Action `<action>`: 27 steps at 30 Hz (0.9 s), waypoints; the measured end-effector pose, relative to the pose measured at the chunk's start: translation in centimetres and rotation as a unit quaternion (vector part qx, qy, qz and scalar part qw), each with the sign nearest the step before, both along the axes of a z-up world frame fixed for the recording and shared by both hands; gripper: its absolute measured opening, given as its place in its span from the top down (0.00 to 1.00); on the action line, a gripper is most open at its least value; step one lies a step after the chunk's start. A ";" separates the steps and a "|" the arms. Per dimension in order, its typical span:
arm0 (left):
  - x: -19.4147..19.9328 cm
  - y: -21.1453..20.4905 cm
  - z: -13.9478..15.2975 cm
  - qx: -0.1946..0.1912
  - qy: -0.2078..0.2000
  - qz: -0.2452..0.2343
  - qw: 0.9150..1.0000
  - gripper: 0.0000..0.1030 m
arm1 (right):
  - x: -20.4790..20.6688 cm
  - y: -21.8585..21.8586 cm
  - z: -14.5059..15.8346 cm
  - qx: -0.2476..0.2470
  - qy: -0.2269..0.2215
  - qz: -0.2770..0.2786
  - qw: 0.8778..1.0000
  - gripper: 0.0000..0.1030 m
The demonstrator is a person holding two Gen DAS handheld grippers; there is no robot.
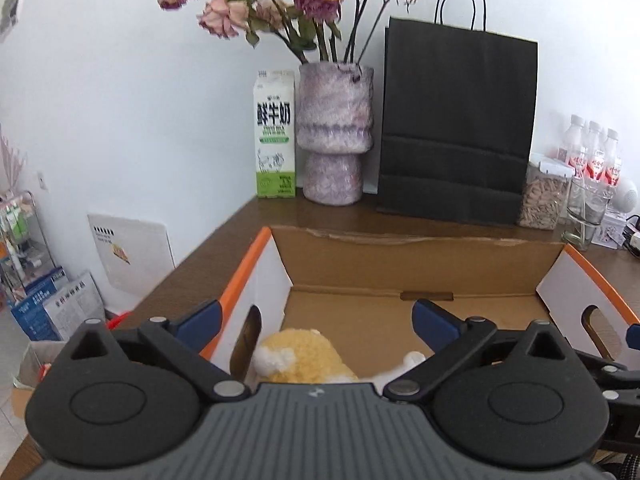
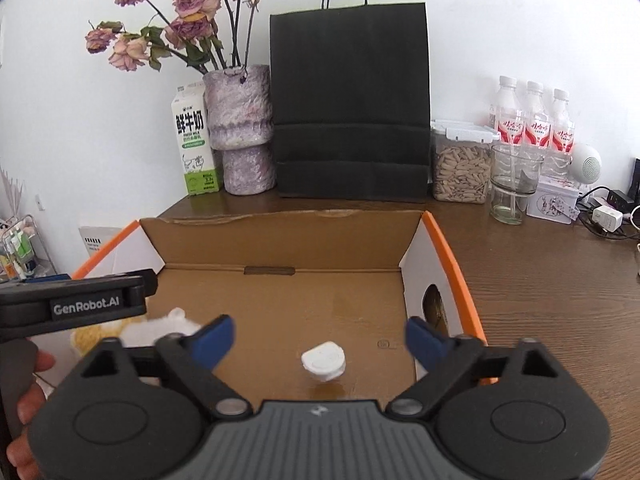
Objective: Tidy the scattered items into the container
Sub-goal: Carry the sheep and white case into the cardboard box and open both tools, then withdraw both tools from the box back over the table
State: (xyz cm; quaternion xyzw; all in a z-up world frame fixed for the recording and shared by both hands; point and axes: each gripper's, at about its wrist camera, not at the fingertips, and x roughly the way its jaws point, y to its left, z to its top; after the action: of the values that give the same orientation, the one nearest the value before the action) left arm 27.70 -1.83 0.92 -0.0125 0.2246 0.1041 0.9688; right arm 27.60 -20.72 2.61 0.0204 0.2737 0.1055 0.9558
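Observation:
An open cardboard box (image 1: 420,264) with orange-edged white side flaps sits on the wooden table; it also shows in the right wrist view (image 2: 280,240). A yellow and white plush toy (image 1: 304,356) lies in the box's near left corner, partly hidden by my left gripper (image 1: 316,320), which is open and empty above it. The plush shows in the right wrist view (image 2: 120,330) too. My right gripper (image 2: 320,336) is open and empty over the box. A small white lidded cup (image 2: 324,360) lies on the box floor between its fingers.
Along the back wall stand a milk carton (image 2: 194,144), a purple vase of dried roses (image 2: 242,128), a black paper bag (image 2: 350,108), a jar of seeds (image 2: 460,164), a glass (image 2: 514,182), three water bottles (image 2: 532,120) and cables (image 2: 608,208). Boxes stand on the floor at left (image 1: 52,308).

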 end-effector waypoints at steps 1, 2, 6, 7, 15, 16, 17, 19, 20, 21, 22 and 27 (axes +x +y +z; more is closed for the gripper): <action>-0.3 -0.2 0.1 0.012 -0.013 0.004 1.000 0.00 | -0.1 -0.1 0.2 0.004 -0.003 0.001 1.000 0.03; -0.6 -0.5 0.2 0.020 -0.022 0.006 1.000 0.00 | -0.2 -0.3 0.3 0.008 -0.005 0.002 1.000 0.02; -0.7 -0.9 0.9 0.024 -0.039 0.002 0.999 0.00 | -0.4 -0.5 0.5 0.011 -0.009 -0.003 1.000 0.02; -0.8 -0.9 0.9 0.024 -0.042 0.002 0.999 0.00 | -0.4 -0.6 0.5 0.012 -0.010 -0.004 1.000 0.02; -1.1 -0.7 1.0 0.018 -0.056 0.004 0.998 0.00 | -0.6 -1.2 0.8 0.024 -0.022 -0.020 0.999 0.02; -1.1 -0.6 1.2 0.017 -0.057 0.005 0.998 0.00 | -0.6 -1.3 1.0 0.026 -0.023 -0.021 0.999 0.02; -1.1 -0.7 1.3 0.017 -0.059 0.005 0.998 0.00 | -0.6 -1.3 1.1 0.027 -0.026 -0.022 0.999 0.02; -1.2 -0.7 1.6 0.016 -0.064 0.007 0.998 0.00 | -0.6 -1.5 1.5 0.030 -0.032 -0.024 0.999 0.02; -1.2 -0.7 1.8 0.015 -0.066 0.006 0.998 0.00 | -0.7 -1.5 1.6 0.031 -0.035 -0.025 0.999 0.02; -1.3 -0.7 2.0 0.014 -0.069 0.007 0.997 0.00 | -0.6 -1.6 1.9 0.032 -0.039 -0.026 0.998 0.02; -1.3 -0.7 2.3 0.012 -0.072 0.010 0.997 0.00 | -0.6 -1.6 2.1 0.034 -0.041 -0.028 0.998 0.02; -1.7 -0.4 4.2 -0.009 -0.086 0.012 0.996 0.00 | -0.6 -1.7 3.6 0.049 -0.052 -0.030 0.997 0.02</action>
State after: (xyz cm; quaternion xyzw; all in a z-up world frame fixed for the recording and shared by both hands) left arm 25.98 -2.28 5.16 -0.0325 0.1409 0.1127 0.9831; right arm 27.01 -22.42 6.21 0.0697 0.2177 0.0911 0.9693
